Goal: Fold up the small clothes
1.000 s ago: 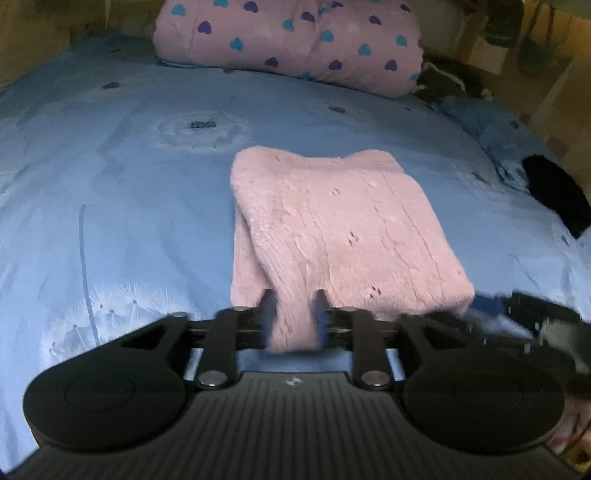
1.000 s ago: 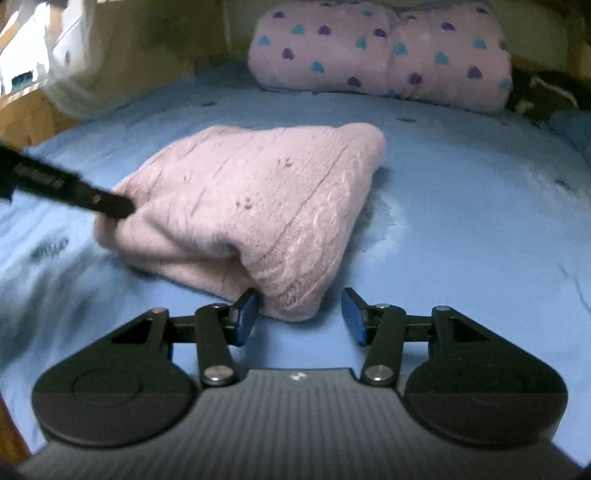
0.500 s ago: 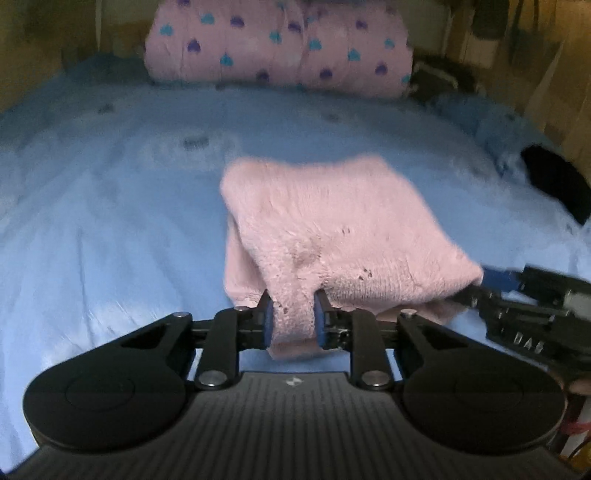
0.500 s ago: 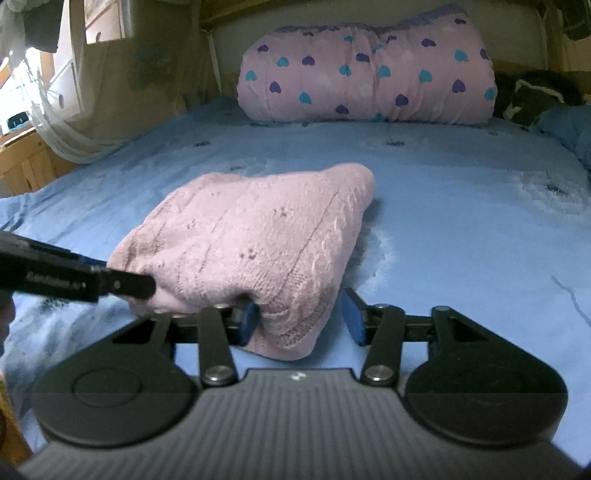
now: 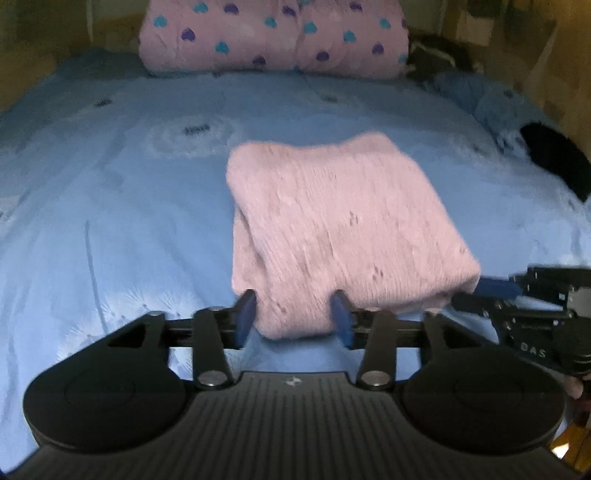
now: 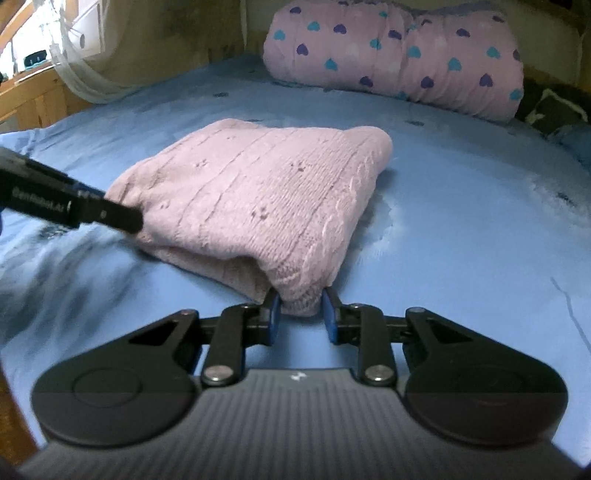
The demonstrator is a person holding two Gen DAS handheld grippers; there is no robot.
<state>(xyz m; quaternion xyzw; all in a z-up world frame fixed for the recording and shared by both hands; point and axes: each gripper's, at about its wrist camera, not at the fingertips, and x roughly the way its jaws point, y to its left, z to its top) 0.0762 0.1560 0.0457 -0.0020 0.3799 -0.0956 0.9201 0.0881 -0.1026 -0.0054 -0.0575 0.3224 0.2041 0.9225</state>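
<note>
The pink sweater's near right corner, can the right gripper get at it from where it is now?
Probably yes: the right gripper is closing with the pink sweater's corner already between its pads, nothing blocking.

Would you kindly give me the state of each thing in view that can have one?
pink sweater: folded, lying on the bed.
left gripper: jaws opening, sweater's near edge between them.
right gripper: jaws closing on the sweater's near corner.
heart-print duvet: rolled up at the head of the bed.
blue sheet: spread flat, lightly creased.

The left wrist view is motion-blurred, smearing the pink knit garment [image 5: 340, 236] ahead of the gripper. A dark object [image 5: 554, 166] far right stays unidentifiable. The heart-print bedding roll [image 5: 273, 33] beyond is cropped by the top edge.
</note>
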